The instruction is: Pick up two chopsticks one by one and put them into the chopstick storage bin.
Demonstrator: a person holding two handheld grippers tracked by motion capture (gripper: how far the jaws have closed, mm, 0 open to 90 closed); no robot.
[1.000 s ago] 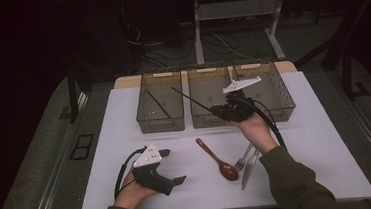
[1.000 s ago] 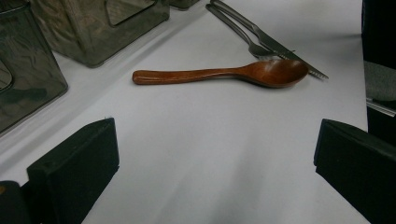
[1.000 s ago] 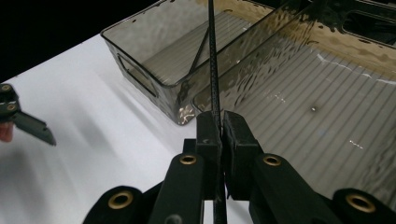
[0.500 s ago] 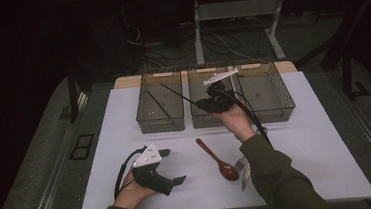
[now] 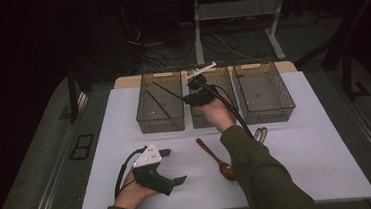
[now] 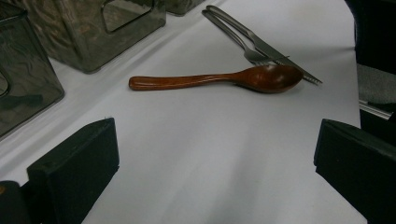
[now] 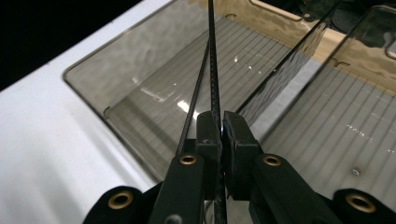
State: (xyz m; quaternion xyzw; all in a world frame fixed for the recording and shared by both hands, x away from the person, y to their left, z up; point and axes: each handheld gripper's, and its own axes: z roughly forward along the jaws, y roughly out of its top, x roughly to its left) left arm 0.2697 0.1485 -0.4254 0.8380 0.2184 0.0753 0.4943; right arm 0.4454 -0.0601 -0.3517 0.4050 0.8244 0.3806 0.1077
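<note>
Right gripper view: my right gripper [image 7: 220, 128] is clenched on a thin black chopstick [image 7: 212, 60], which runs from the pads toward 12 o'clock over the left bin [image 7: 140, 88]; a second chopstick [image 7: 194, 98] lies inside it. High view: right gripper [image 5: 193, 100] hovers between the left bin [image 5: 145, 125] and the middle bin [image 5: 202, 123]. Left gripper [image 5: 177, 178] rests at 7 o'clock on the table [image 5: 327, 148], jaws released, wide apart, nothing between. Wooden spoon [image 6: 219, 79] lies ahead, fork [image 6: 233, 35] and knife [image 6: 266, 46] just behind it.

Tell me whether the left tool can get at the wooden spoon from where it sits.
Probably yes: the left tool stands open, and bare white table lies between it and the wooden spoon.
</note>
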